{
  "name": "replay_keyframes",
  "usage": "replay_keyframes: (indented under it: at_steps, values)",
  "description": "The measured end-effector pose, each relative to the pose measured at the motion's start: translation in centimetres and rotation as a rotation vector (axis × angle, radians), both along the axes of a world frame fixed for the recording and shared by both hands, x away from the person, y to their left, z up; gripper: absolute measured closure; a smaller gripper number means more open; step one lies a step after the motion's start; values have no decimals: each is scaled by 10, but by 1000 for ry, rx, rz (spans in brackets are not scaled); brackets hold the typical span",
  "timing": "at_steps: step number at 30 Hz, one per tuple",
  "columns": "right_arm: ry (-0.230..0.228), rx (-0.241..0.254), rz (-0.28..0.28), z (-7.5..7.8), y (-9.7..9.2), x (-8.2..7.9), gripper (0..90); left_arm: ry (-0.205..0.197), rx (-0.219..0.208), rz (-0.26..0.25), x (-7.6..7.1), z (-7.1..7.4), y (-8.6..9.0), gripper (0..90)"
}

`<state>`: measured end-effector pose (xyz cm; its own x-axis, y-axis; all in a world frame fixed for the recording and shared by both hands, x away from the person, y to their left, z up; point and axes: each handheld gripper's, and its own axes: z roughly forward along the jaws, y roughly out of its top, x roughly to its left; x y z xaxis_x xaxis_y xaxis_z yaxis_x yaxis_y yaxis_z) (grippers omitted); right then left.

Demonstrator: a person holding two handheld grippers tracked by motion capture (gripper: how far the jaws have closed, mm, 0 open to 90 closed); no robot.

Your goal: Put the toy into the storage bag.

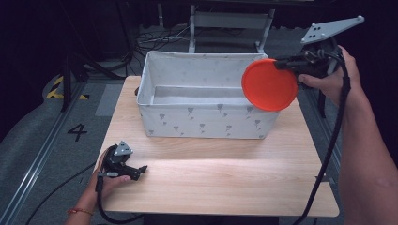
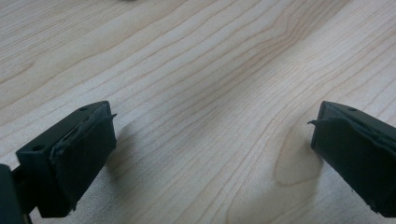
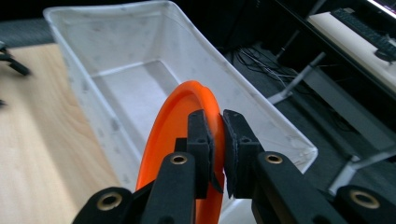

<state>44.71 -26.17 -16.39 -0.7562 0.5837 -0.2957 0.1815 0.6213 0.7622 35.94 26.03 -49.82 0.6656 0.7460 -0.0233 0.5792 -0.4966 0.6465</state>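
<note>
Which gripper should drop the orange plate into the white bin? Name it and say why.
The right gripper. It already clamps the orange plate by its rim, held over the white fabric bin. The left gripper rests open on the wooden table, nearer the person.

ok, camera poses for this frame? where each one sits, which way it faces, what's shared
High view: above the person's side, facing forward and down on the table; both forearms, left gripper, right gripper.
Left gripper view: on the left gripper, low over bare tabletop; jaws apart.
Right gripper view: on the right gripper, facing along the white bin; jaws pinching the orange plate rim.
Shared: high and right gripper views show plate and bin.
</note>
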Motion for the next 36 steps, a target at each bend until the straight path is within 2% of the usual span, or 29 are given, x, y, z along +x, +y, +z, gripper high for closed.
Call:
replay_keyframes:
  at_steps: [3, 4, 6, 11, 16, 17, 19, 22, 29, 36]
  values:
    - [4, -14, -18, -4, 6, 21, 825, 0, 0, 1, 0, 0, 0, 3]
    - [4, -14, -18, -4, 6, 21, 825, 0, 0, 1, 0, 0, 0, 3]
    - [-7, -35, -36, -8, 9, 32, 825, 0, -1, 1, 0, 0, 0, 3]
    - [15, -6, -58, -24, 8, 58, 824, 0, -1, -3, 0, 0, 0, 3]
    - [31, -2, -51, -38, 11, 73, 824, 0, 2, -5, 1, 0, 0, 2]
    - [39, -1, -37, -46, 14, 78, 824, 0, 2, -5, 1, 0, 0, 2]
    - [43, -6, -32, -50, 15, 80, 825, 0, 3, -6, 1, 0, 0, 2]
    - [52, -41, -23, -62, 20, 85, 824, -2, 2, -5, 1, 0, 0, 2]
    - [79, -59, 7, -80, 27, 90, 823, -2, 2, -4, 1, 0, 0, 2]
    - [123, -89, 84, -102, 28, 92, 823, -2, 1, -5, 1, 0, 0, 2]
